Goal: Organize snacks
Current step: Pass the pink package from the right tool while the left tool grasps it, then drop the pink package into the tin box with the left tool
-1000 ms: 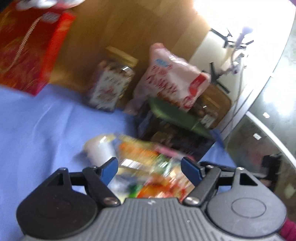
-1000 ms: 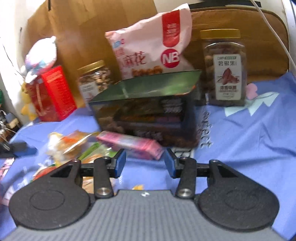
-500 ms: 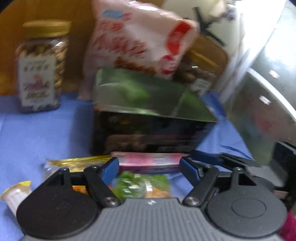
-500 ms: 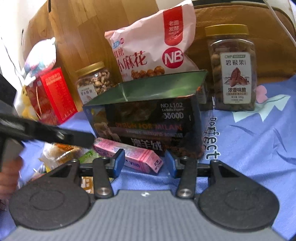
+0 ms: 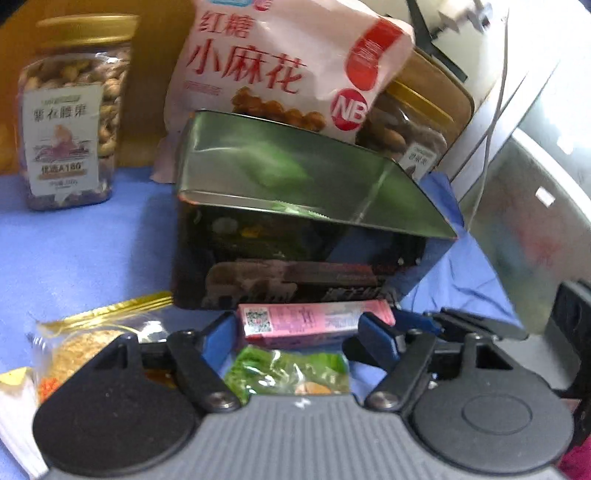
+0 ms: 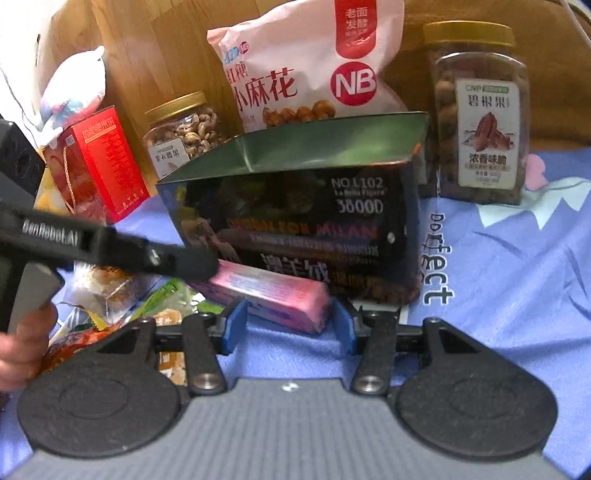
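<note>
Left hand-held gripper point(image 5: 295, 328) has swung over from snack pile, now open around long pink box point(image 5: 314, 319) by dark tin point(image 5: 295, 258); right hand-held gripper point(image 6: 286, 325) opening, empty; box goes in next, I think

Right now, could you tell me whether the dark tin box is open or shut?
Open. The dark tin box has no lid on it: its rim is bare and its green inner walls show from above. Whether anything lies inside, I cannot tell.

Looks like a home, prob. a bedroom: blue printed bedsheet point(image 6: 498, 266) w/ "perfect" text, wooden headboard point(image 6: 147, 55), plush toy point(image 6: 74, 88), brown cushion point(image 6: 461, 14) behind the snack jars.
</note>
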{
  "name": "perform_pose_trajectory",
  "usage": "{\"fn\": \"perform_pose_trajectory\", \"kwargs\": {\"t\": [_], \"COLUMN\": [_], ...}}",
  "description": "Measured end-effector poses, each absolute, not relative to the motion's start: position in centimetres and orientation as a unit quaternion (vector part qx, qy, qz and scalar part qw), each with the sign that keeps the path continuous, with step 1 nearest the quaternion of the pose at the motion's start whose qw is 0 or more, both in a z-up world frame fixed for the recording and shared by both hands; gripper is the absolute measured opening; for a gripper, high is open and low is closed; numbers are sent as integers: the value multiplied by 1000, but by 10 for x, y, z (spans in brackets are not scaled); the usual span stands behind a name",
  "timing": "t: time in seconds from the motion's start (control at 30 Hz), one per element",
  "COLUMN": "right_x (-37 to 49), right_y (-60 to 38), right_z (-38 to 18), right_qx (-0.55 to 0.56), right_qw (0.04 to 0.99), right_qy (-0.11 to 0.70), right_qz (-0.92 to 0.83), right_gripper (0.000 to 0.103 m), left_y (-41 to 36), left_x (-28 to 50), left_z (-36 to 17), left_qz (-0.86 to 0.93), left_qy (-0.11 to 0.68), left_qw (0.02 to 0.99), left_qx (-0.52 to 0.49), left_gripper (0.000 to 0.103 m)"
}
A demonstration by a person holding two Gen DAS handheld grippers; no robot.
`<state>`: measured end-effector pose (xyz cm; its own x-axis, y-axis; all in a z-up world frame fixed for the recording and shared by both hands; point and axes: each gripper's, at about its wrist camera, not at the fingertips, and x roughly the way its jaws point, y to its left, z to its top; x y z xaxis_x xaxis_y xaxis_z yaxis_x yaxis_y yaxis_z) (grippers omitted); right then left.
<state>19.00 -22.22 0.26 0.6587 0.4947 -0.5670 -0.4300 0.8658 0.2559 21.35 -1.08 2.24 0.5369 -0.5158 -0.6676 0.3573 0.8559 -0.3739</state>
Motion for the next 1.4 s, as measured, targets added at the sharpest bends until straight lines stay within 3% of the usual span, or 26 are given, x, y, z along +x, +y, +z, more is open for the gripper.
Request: {"fn": "perform_pose_trajectory", "kwargs": {"t": [0.17, 0.33, 0.43, 0.6, 0.77, 0.97, 1.1, 1.4], "right_x": [174, 155, 141, 153, 185, 204, 196, 162], "right_y": [-220, -216, -212, -204, -201, -192, -198, -214], "right_z": [5, 16, 42, 64, 69, 41, 46, 64], "right_qx": [26, 33, 42, 12, 2, -27, -25, 44], "right_qw": [920, 920, 932, 955, 964, 966, 974, 950], "right_qy": [299, 288, 233, 178, 156, 169, 141, 157], "right_qz": [250, 265, 273, 237, 217, 194, 177, 268], "right_gripper": [49, 46, 46, 46, 47, 52, 71, 70], "left_y": [-8, 16, 16, 5, 2, -6, -4, 84], "left_x": [202, 168, 162, 192, 237, 258, 250, 177], "left_z": [29, 67, 95, 112, 92, 65, 70, 86], "left_qz": [-241, -250, -245, -239, -231, -211, -211, -188], "left_qy": [409, 349, 308, 292, 324, 349, 331, 282], "left_qw": [874, 894, 912, 921, 910, 906, 914, 927], "left_qx": [-105, -126, -114, -97, -115, -112, -100, -164], "left_gripper": [74, 74, 74, 73, 73, 73, 78, 78]}}
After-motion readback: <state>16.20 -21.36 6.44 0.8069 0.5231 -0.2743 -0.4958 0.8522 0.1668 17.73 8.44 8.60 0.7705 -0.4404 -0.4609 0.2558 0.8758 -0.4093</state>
